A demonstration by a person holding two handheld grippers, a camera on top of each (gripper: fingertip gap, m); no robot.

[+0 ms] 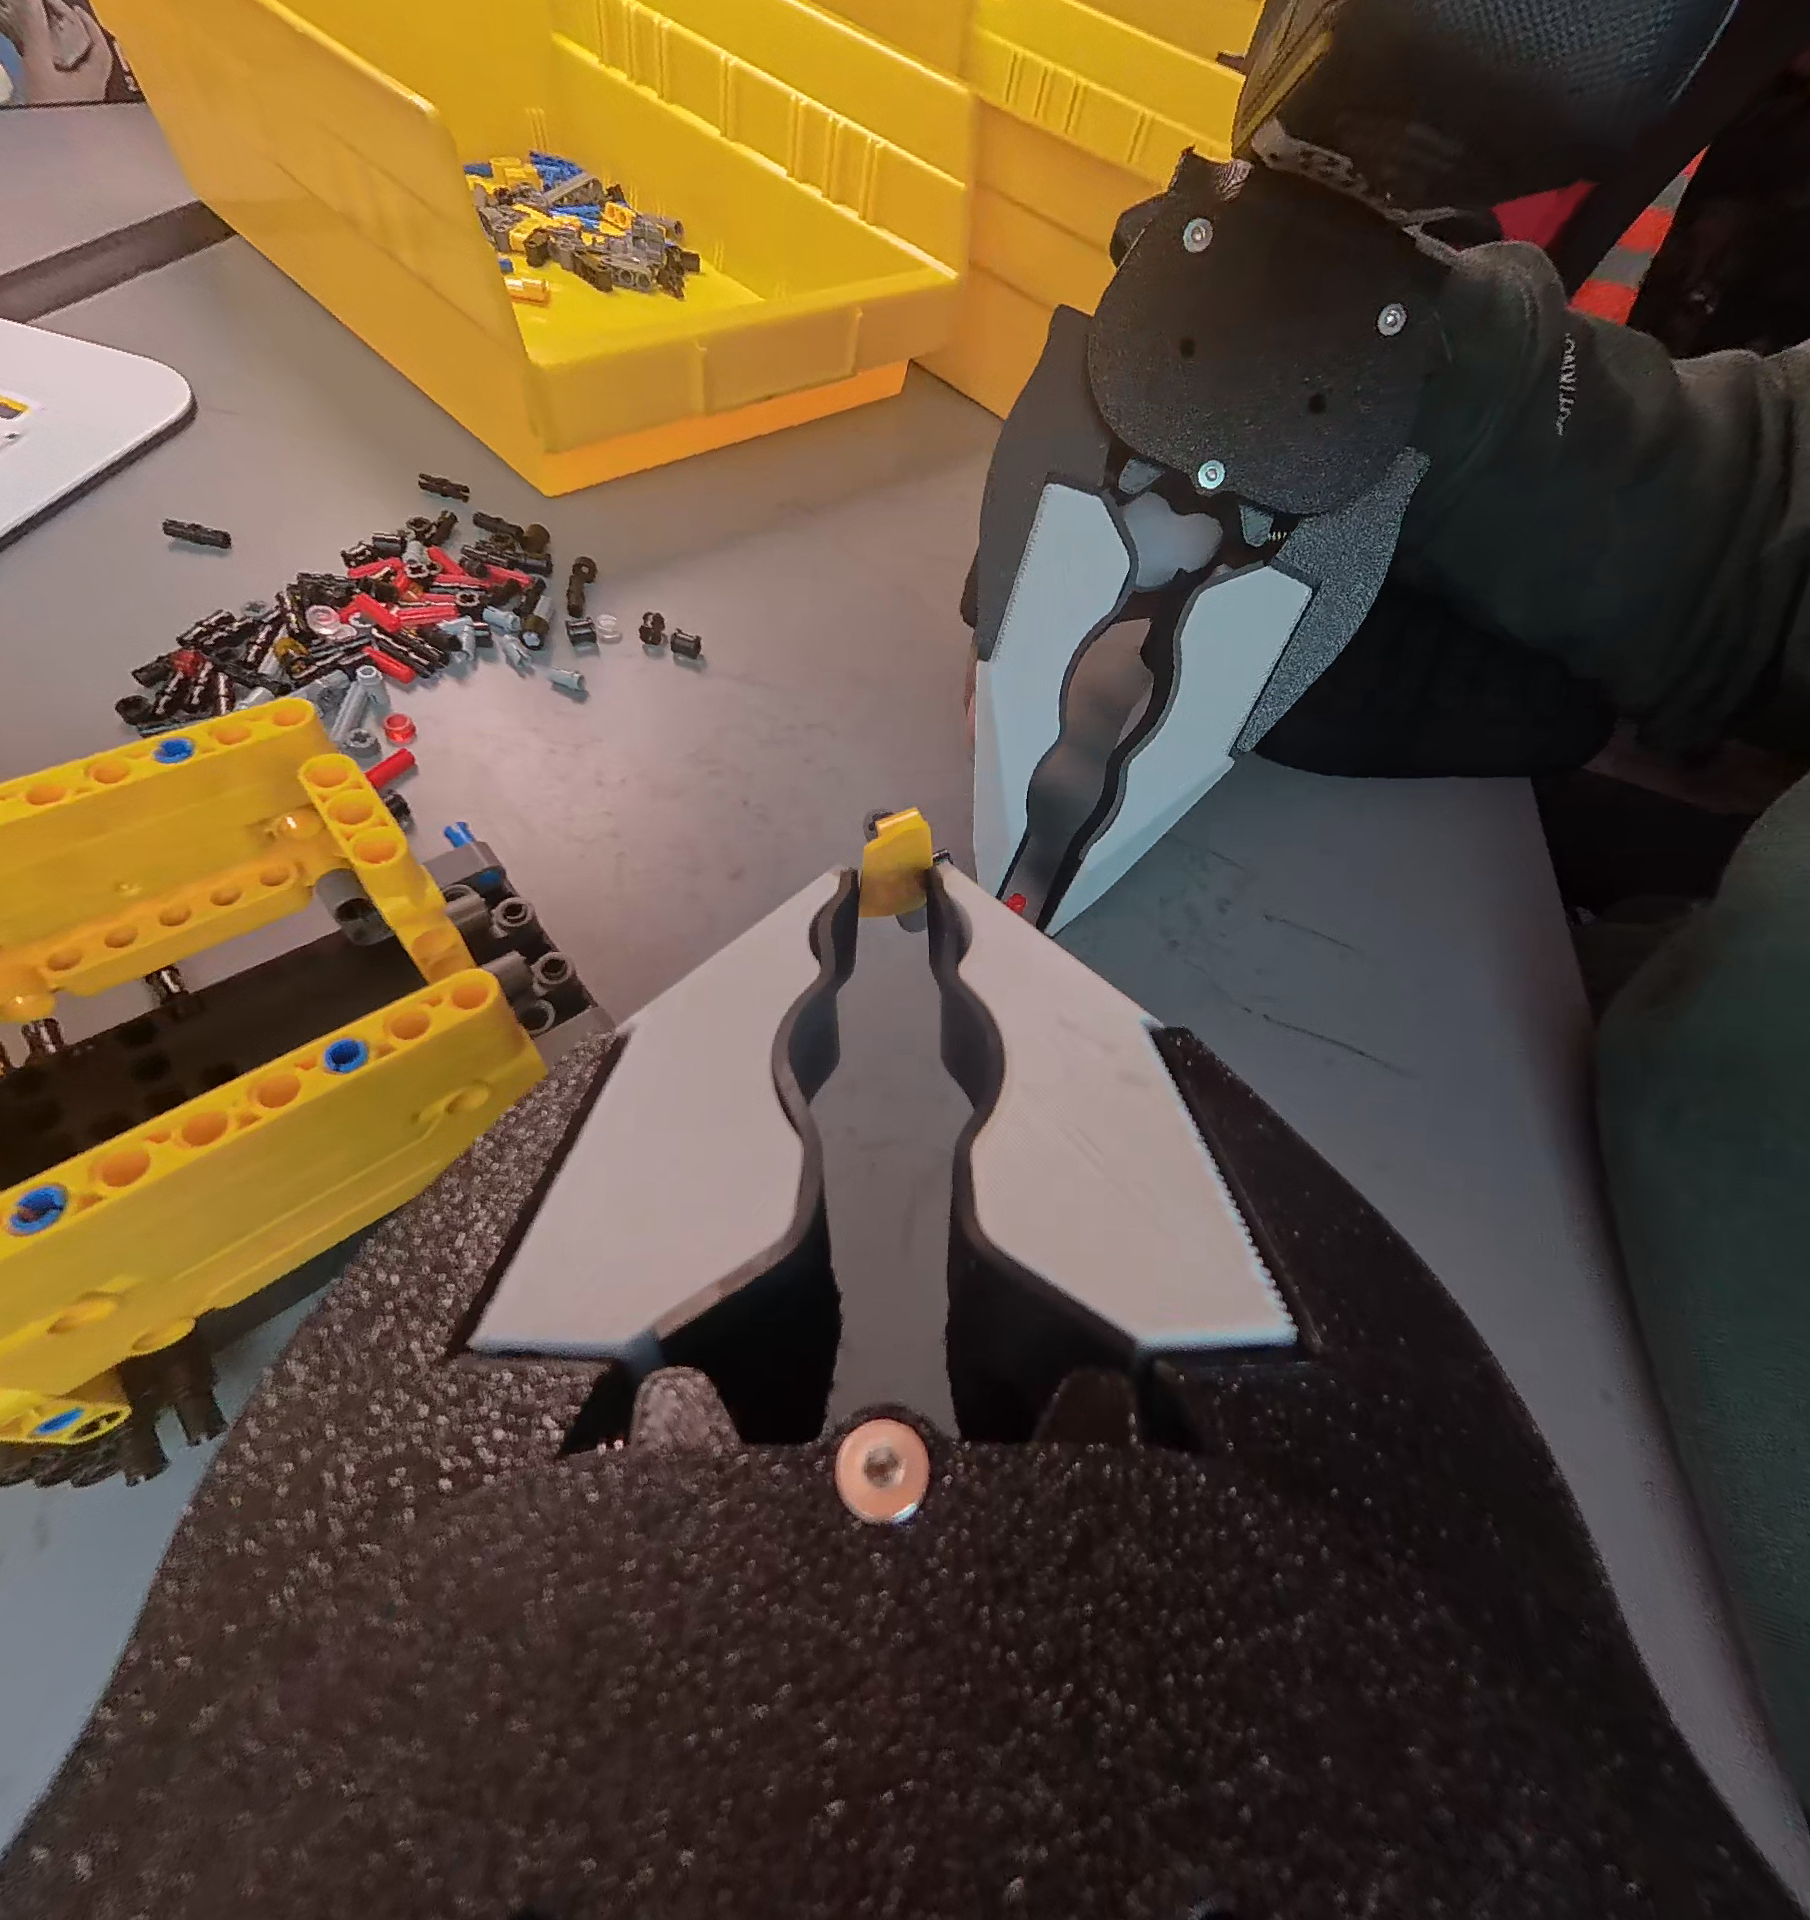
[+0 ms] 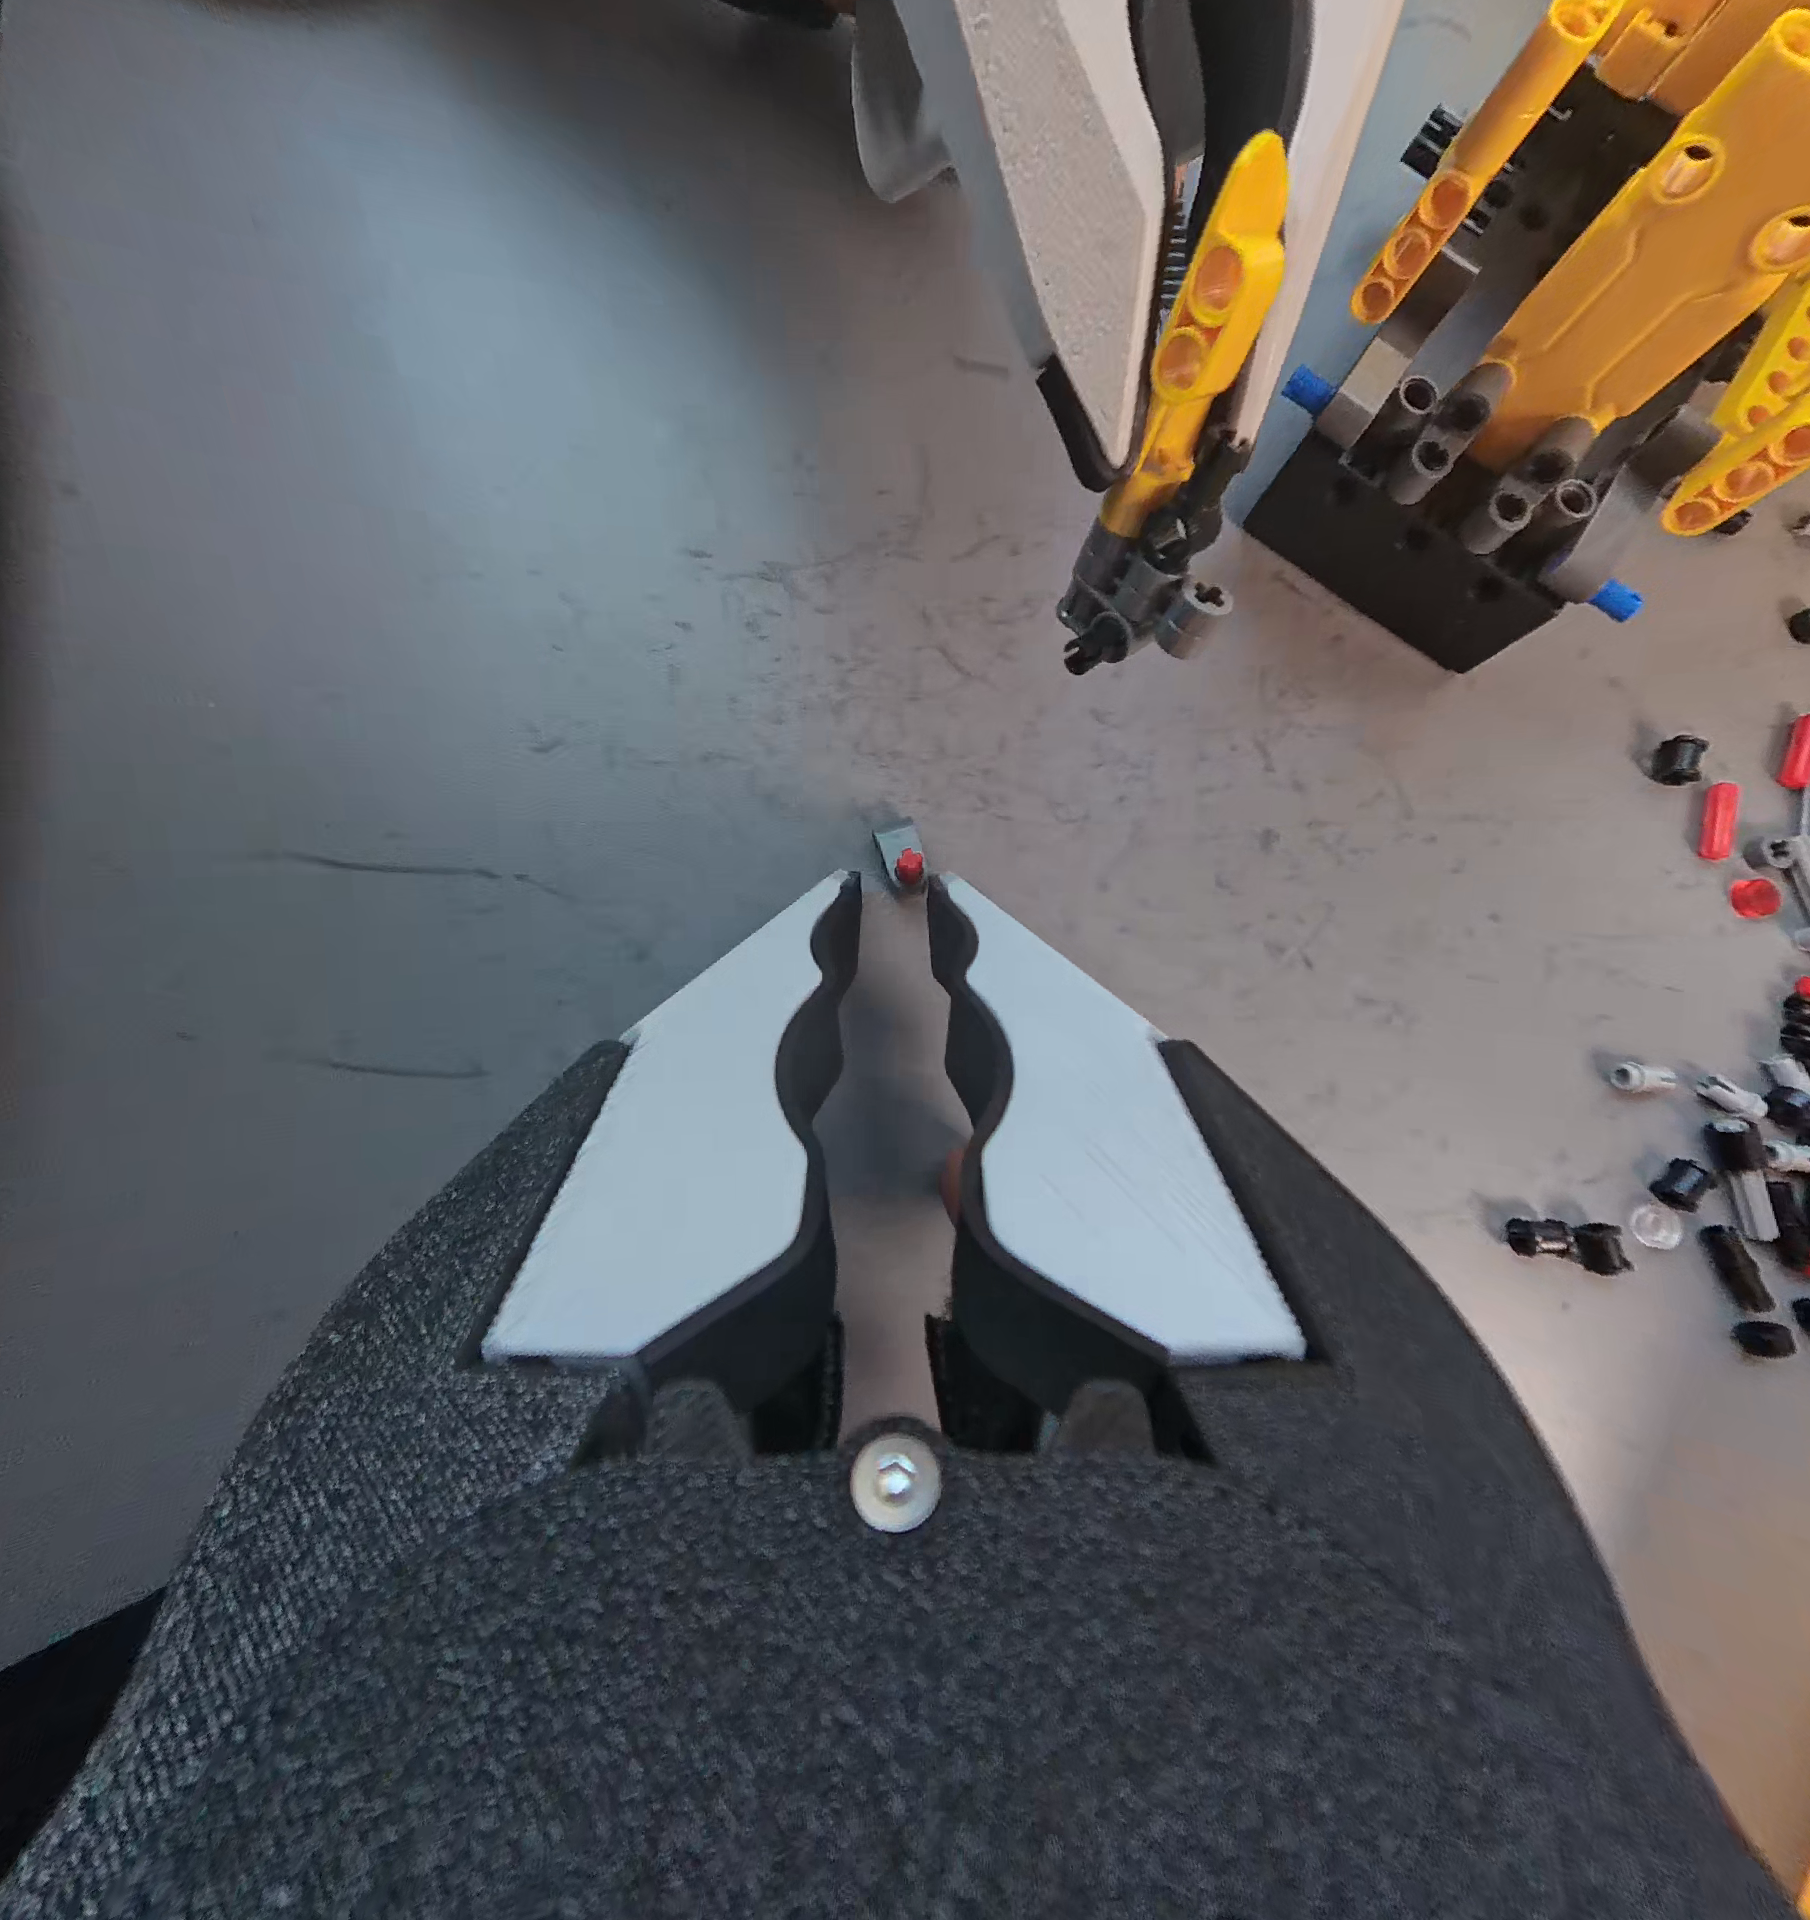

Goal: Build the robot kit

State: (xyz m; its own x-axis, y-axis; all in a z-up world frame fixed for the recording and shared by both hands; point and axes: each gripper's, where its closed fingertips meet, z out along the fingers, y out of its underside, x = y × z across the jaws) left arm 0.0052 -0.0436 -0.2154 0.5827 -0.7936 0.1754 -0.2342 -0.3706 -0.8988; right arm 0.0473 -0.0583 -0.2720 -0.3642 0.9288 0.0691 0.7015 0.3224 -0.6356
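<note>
Left gripper [image 1: 893, 883] nearest the lens: jaws pinched on a small yellow link [image 1: 894, 857] with black and grey connectors hanging off its far end, seen better from the right wrist view [image 2: 1207, 312]. Right gripper [image 2: 896, 883] jaws nearly shut on a tiny grey piece with a red pin [image 2: 906, 864]; in the left view it [image 1: 1026, 904] points steeply down with its tips just beside the link. Landmark: the link. Both held parts look hard plastic, very light, stiff and smooth, so likely to slip or twist if gripped at the very tips; the link's flat sides seem the surest hold, the pin piece offers little to grip. Left of the link stands a yellow and black model [image 1: 205, 1039], near it. Beyond the model, a scatter of loose pins [image 1: 381, 623], black, red, grey. Farther beyond the link, yellow bins [image 1: 672, 260], one holding mixed small parts. A white sheet [image 1: 39, 416] lies far left. Tabletop [image 1: 755, 675] grey, matte, scuffed, flat; bare around the link. A gloved hand [image 1: 1607, 468] carries the right gripper.
</note>
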